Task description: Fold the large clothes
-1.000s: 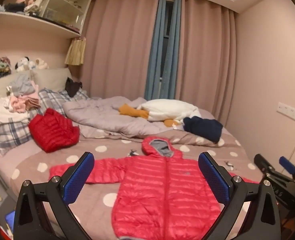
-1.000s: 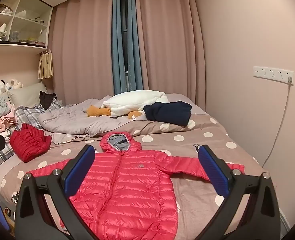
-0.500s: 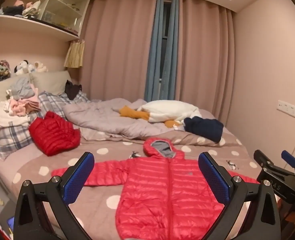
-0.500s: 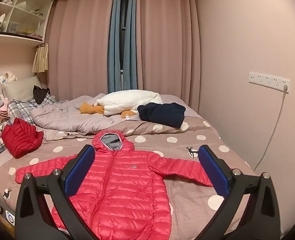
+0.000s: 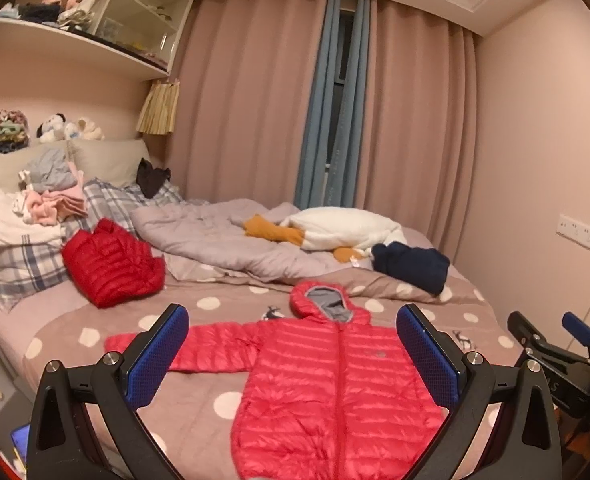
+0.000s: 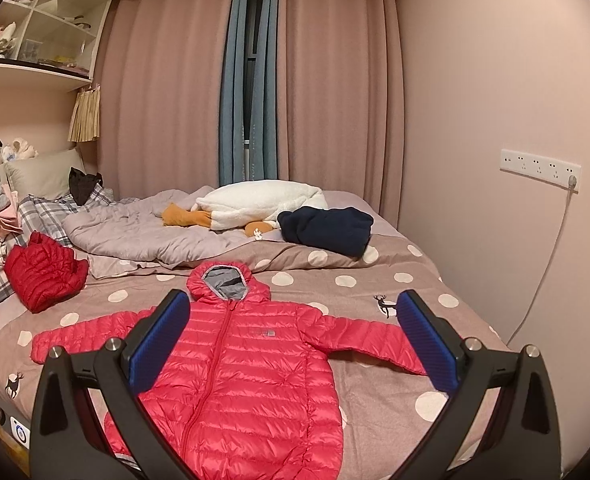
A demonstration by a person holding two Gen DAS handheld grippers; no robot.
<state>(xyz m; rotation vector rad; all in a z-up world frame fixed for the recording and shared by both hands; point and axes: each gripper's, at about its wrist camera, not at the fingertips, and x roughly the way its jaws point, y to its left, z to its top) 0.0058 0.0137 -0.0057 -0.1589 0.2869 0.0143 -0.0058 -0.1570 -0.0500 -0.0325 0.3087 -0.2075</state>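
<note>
Across the lower centre of both wrist views lies the red hooded puffer jacket, spread flat and face up on the polka-dot bedspread, zipper closed, hood toward the curtains and both sleeves stretched out to the sides. I judge the fold not yet begun: no sleeve is turned in and the hem is not brought up, so every fold is left to do.

I hold the left gripper above the near edge of the bed with its jaws wide apart and nothing between them. The right gripper is likewise spread and empty. Neither touches the jacket. From the left wrist view, the right gripper also shows at the lower right edge of the frame.

Count of garments and soft items, as far as I can tell:
- One spread red jacket, the piece in hand.
- One darker red puffer jacket, bundled at middle left; I judge it already folded, though I cannot confirm this.
- One navy garment, folded, at centre right near the wall.
- One white plush toy with orange feet on the grey quilt.
- One loose pile of pale clothes on the plaid pillow at upper left; its pieces are too jumbled to count.
</note>
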